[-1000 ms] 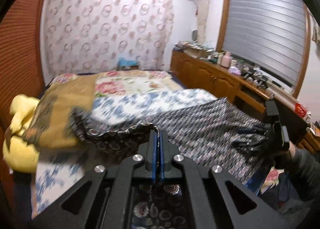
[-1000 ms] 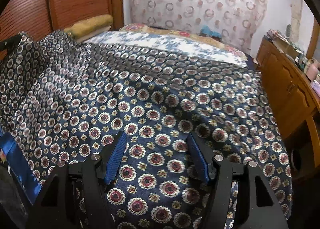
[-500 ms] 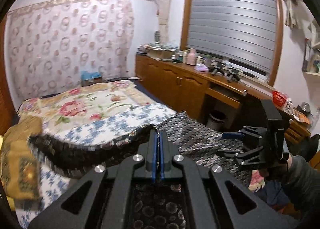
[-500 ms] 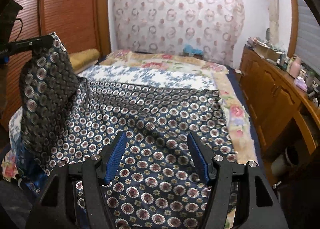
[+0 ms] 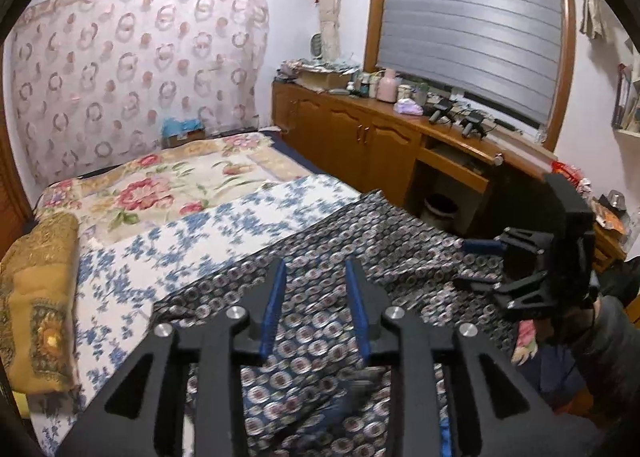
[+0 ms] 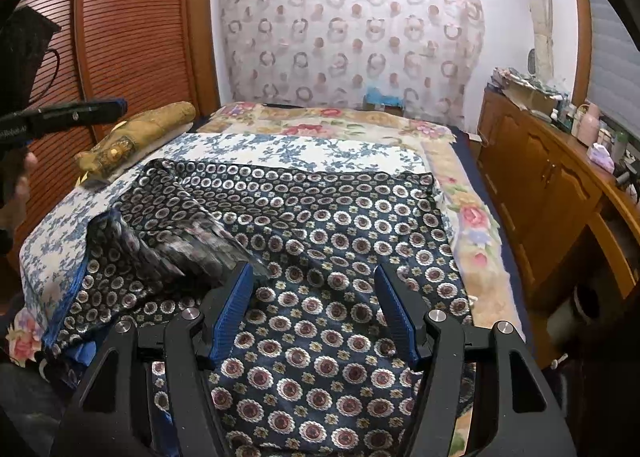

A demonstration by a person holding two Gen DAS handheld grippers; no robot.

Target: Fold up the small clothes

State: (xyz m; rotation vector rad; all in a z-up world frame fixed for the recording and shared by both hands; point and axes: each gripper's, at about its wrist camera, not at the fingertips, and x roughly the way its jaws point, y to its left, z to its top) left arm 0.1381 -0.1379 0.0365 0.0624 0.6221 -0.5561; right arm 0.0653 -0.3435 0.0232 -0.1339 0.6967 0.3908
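Note:
A dark blue garment (image 6: 320, 225) with a round medallion print lies spread on the bed; it also shows in the left wrist view (image 5: 344, 257). Its left part (image 6: 176, 237) is blurred, dropping onto the rest in a rumpled fold. My left gripper (image 5: 316, 305) is open and empty above the garment; in the right wrist view it shows at the far left (image 6: 80, 113). My right gripper (image 6: 316, 309) is open and empty just above the garment's near part; in the left wrist view it shows at the right (image 5: 532, 269).
The bed has a blue-flowered sheet (image 6: 312, 149) and a rose-print blanket (image 5: 168, 181). A gold pillow (image 6: 140, 133) lies at the left by the wooden slatted wall. Wooden cabinets (image 5: 380, 145) with clutter on top line the right side.
My left gripper was shut on the garment's edge and holding it up; it has opened, and the cloth is falling onto the bed. The right gripper has stayed open.

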